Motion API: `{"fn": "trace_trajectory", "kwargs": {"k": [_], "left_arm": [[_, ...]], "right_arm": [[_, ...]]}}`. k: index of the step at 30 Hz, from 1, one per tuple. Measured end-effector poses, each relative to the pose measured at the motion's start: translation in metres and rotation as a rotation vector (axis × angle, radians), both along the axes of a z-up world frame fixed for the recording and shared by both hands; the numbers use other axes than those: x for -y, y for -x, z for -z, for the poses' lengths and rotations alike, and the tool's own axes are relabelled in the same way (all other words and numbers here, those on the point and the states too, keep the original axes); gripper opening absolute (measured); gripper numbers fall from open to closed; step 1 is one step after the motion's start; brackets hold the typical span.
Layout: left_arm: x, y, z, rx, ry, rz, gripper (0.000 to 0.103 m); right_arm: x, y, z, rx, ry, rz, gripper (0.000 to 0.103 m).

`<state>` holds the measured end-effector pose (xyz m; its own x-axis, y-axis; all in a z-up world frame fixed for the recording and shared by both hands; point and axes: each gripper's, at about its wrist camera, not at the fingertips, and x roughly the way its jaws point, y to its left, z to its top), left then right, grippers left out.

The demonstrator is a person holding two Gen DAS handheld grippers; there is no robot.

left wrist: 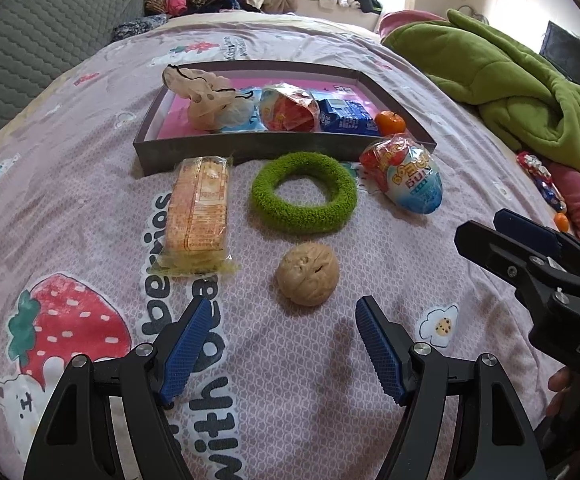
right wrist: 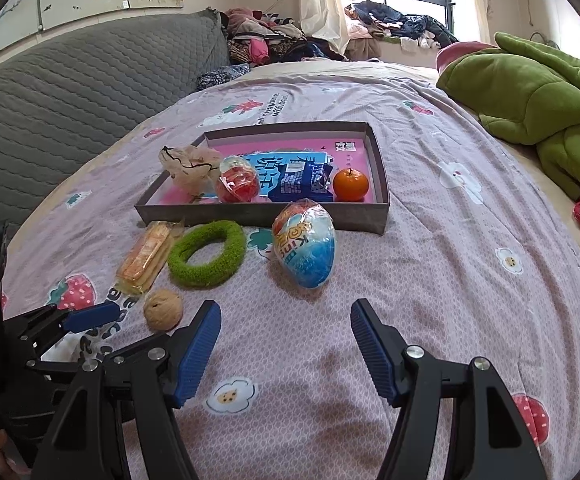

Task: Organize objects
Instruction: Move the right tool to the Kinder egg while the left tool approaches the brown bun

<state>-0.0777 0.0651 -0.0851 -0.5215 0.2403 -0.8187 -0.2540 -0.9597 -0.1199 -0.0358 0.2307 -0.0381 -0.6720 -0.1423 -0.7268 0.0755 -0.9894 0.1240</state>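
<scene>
Now we tilt both hand-held grippers down over the bed [left wrist: 329, 380], jaws apart: left hand-held gripper [left wrist: 284, 346] behind the walnut [left wrist: 307, 274], right hand-held gripper [right wrist: 286, 350] empty; only its view shows the whole tangerine [right wrist: 350, 185].

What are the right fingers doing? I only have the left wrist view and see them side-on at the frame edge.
Observer: The right gripper is open, with nothing between its fingers, only the bedspread under them.
Operator: Is the tangerine fully in the box? The wall cuts it off for me.
Observer: Yes. The tangerine sits whole inside the box, in its near right corner, beside the blue packet.
</scene>
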Motion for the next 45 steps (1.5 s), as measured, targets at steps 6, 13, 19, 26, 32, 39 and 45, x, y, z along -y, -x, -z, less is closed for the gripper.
{"fn": "trace_trajectory", "kwargs": {"k": [6,13,19,26,32,39,45], "left_arm": [[-0.001,0.005,0.003,0.004,-0.006,-0.003,0.076],[-0.001,0.009,0.004,0.004,-0.014,-0.011,0.076],[0.0,0.015,0.007,0.016,-0.011,-0.021,0.076],[-0.001,0.017,0.009,0.018,-0.016,-0.026,0.076],[-0.002,0.019,0.009,0.011,-0.017,-0.03,0.076],[-0.003,0.021,0.01,0.007,-0.017,-0.022,0.076],[-0.004,0.02,0.01,0.005,-0.031,-0.01,0.073]], "right_arm": [[-0.001,0.008,0.003,0.006,-0.01,0.002,0.067],[-0.003,0.016,0.008,0.018,-0.017,0.007,0.067],[-0.003,0.028,0.011,0.025,-0.021,0.006,0.067],[-0.003,0.044,0.016,0.037,-0.039,0.006,0.067],[-0.004,0.06,0.02,0.043,-0.067,0.015,0.067],[-0.004,0.074,0.026,0.052,-0.078,0.014,0.067],[-0.001,0.079,0.03,0.056,-0.093,0.012,0.067]]}}
